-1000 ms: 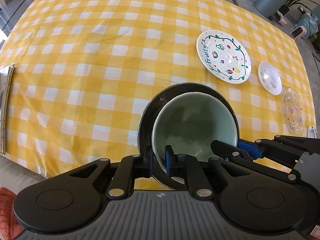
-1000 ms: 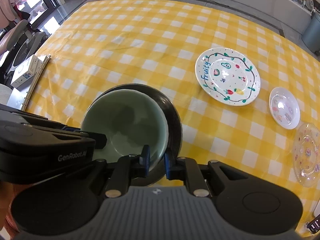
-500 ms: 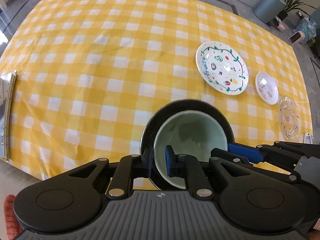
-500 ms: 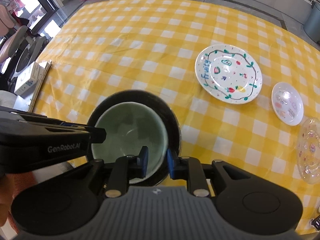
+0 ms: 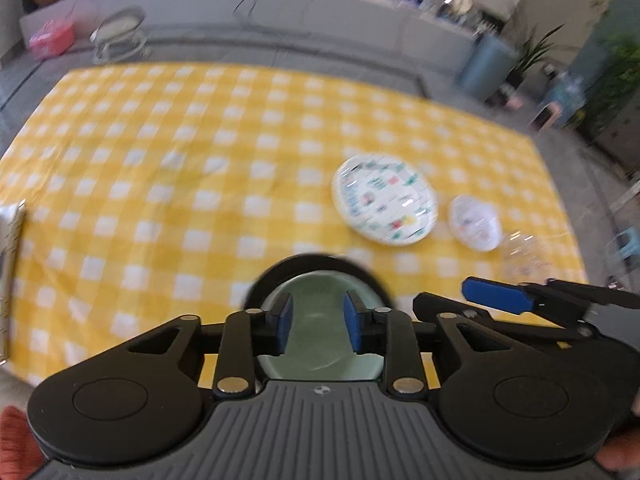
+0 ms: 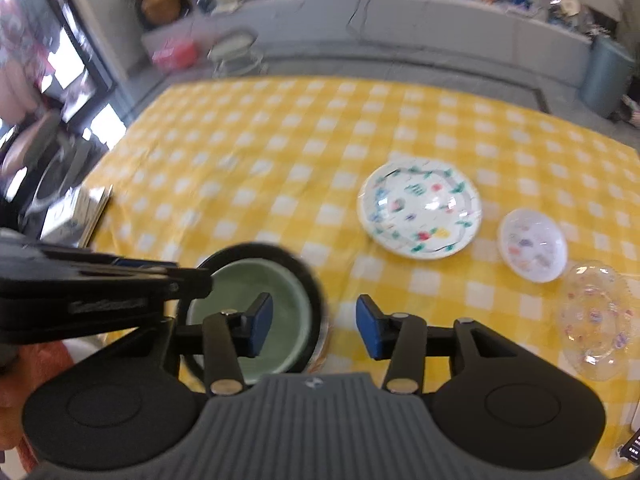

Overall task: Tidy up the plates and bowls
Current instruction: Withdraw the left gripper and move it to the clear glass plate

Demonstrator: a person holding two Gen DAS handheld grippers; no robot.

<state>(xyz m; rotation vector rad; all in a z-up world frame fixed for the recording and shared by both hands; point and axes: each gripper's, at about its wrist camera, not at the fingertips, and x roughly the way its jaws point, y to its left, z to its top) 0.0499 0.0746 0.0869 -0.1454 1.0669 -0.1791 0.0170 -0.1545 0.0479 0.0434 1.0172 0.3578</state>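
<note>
2 nested bowls (image 6: 276,288), 3 plates (image 6: 420,208), 1 checked cloth (image 6: 300,152).

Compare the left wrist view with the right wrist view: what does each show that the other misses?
Only the left wrist view shows the potted plants at far right. Only the right wrist view shows the bright windows at left and the clear glass dish sharply. Both share the pale green bowl nested in the black bowl, the large painted white plate, the small white saucer, and both grippers, left gripper and right gripper, open after releasing.
</note>
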